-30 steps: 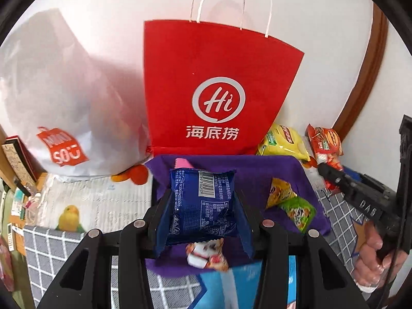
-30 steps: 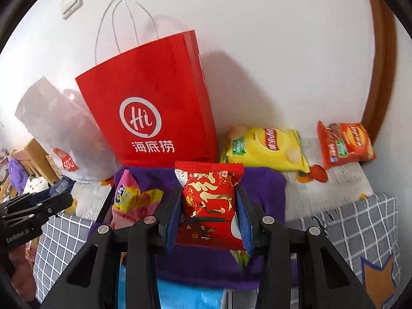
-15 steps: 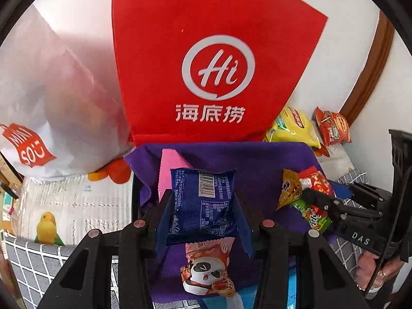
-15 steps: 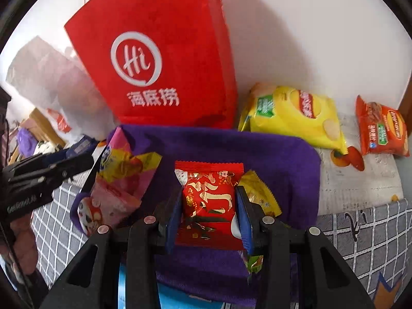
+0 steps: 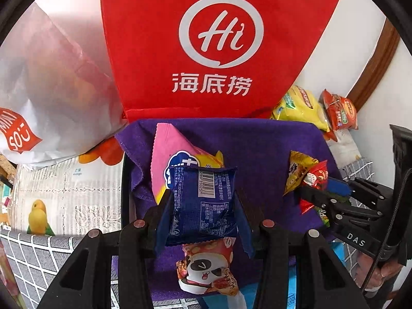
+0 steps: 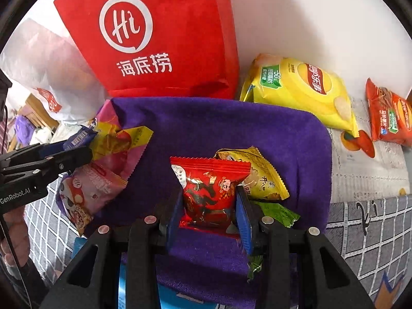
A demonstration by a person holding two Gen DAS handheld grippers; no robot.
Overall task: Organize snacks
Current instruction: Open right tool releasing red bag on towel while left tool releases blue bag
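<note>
My left gripper is shut on a dark blue snack packet, held low over the left side of a purple cloth. Under it lie a pink packet and a panda-print packet. My right gripper is shut on a red snack packet, low over the cloth's right side. Beside it lie a yellow packet and a green packet. In the left wrist view the right gripper shows at right. In the right wrist view the left gripper shows at left.
A red paper bag stands against the wall behind the cloth, a white plastic bag to its left. A yellow chips bag and an orange snack bag lie at back right. A grey checked tablecloth covers the table.
Both grippers have moved forward and down towards the purple cloth with their packets still held. The red bag and the packets on the cloth now loom larger.
</note>
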